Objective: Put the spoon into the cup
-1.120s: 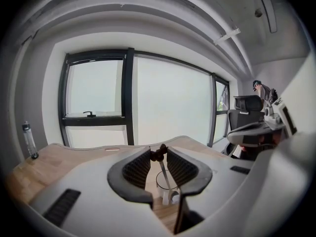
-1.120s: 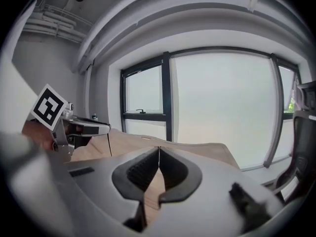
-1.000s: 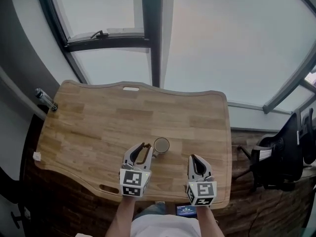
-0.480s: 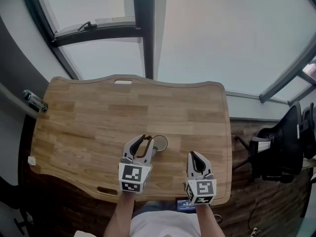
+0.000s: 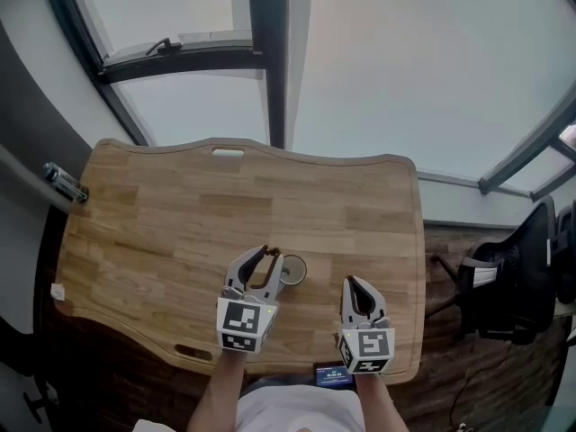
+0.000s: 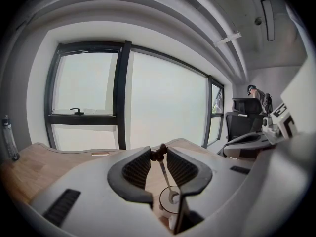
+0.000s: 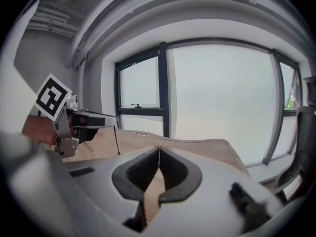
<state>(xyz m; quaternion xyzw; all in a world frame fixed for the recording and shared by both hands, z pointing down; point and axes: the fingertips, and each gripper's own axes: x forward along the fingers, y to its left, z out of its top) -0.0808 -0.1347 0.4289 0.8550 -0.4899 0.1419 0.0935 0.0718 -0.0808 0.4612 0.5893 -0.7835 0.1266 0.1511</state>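
Note:
My left gripper [image 5: 268, 257] [image 6: 158, 154] is shut on the dark handle end of a thin metal spoon [image 6: 164, 177]. The spoon hangs down between the jaws, and its lower end sits inside the round white cup [image 6: 167, 205]. In the head view the cup [image 5: 293, 270] stands on the wooden table [image 5: 162, 223], just right of the left jaws' tips. My right gripper [image 5: 353, 284] [image 7: 159, 150] is shut with nothing in it, near the table's front edge to the right of the cup. From the right gripper view, the left gripper [image 7: 81, 118] shows at the left.
A clear bottle [image 5: 65, 183] [image 6: 9, 137] stands at the table's left edge. A small white scrap [image 5: 58, 291] lies near the front left corner. A black office chair [image 5: 513, 286] [image 6: 246, 122] stands off to the right. Windows rise behind the table's far edge.
My left gripper has carried the spoon forward and to the right, from beside the cup to over it, and the spoon's lower end is now in the cup. The right gripper has shifted little.

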